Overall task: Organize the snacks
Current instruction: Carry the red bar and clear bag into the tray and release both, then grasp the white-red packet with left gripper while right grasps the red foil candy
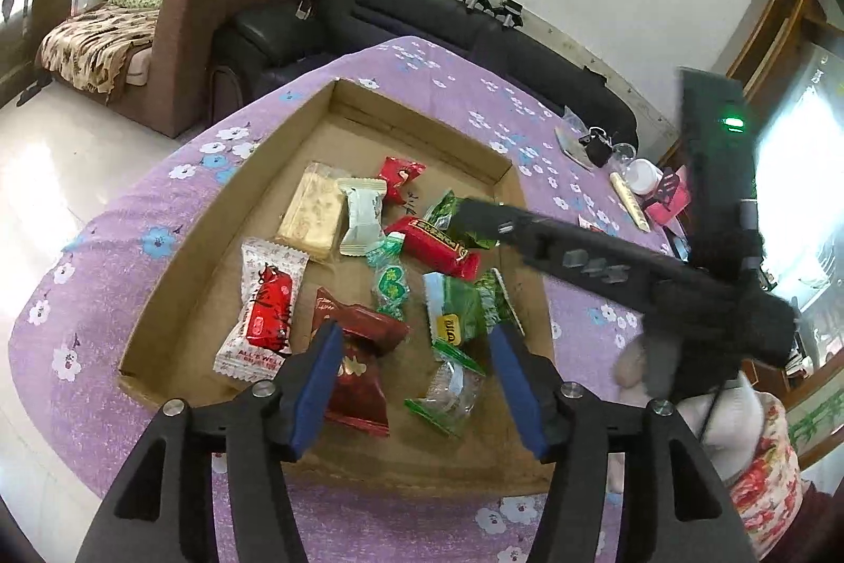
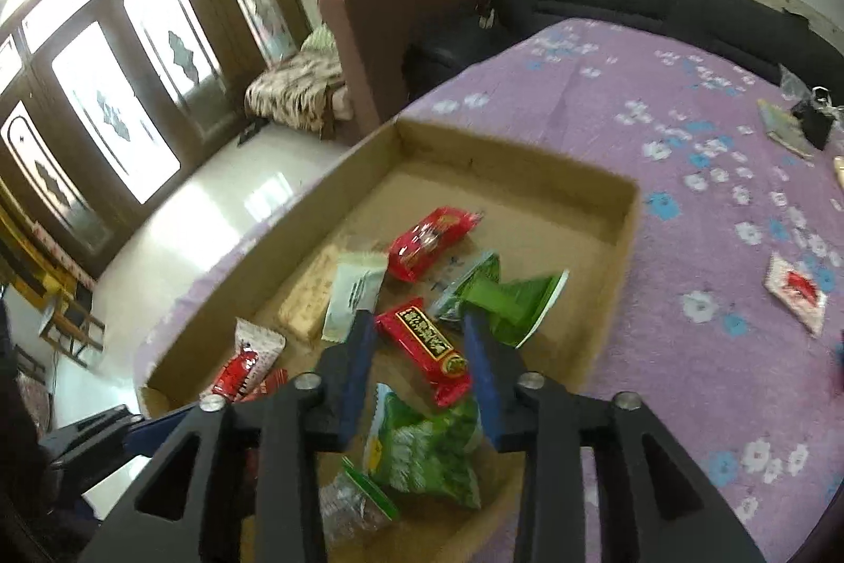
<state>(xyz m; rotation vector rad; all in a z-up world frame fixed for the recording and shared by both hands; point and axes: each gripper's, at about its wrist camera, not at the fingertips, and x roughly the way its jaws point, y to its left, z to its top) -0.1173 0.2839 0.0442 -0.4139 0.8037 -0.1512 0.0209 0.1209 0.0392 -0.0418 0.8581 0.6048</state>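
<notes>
Covering the whole work surface, a purple flowered cloth carries a shallow cardboard tray that sits square in the middle, its long axis running away from both cameras toward the dark sofa.

Inside the tray the snacks lie loose. A pale yellow packet lies near the left wall, its length along the tray's long axis. Next to it, toward the near left corner, a white wrapper with a red bar points the same way. A long red bar with a black label lies slantwise across the tray's middle, one end toward the near right corner. A green bag with a yellow patch sits against the right wall, and a dark red pouch lies by the near edge. One small white-and-red sachet lies out on the cloth, well to the right of the tray.

The left gripper hovers over the near edge, jaws spread, nothing between them. The right gripper hangs above the long red bar, jaws partly spread and not pressing on it.
</notes>
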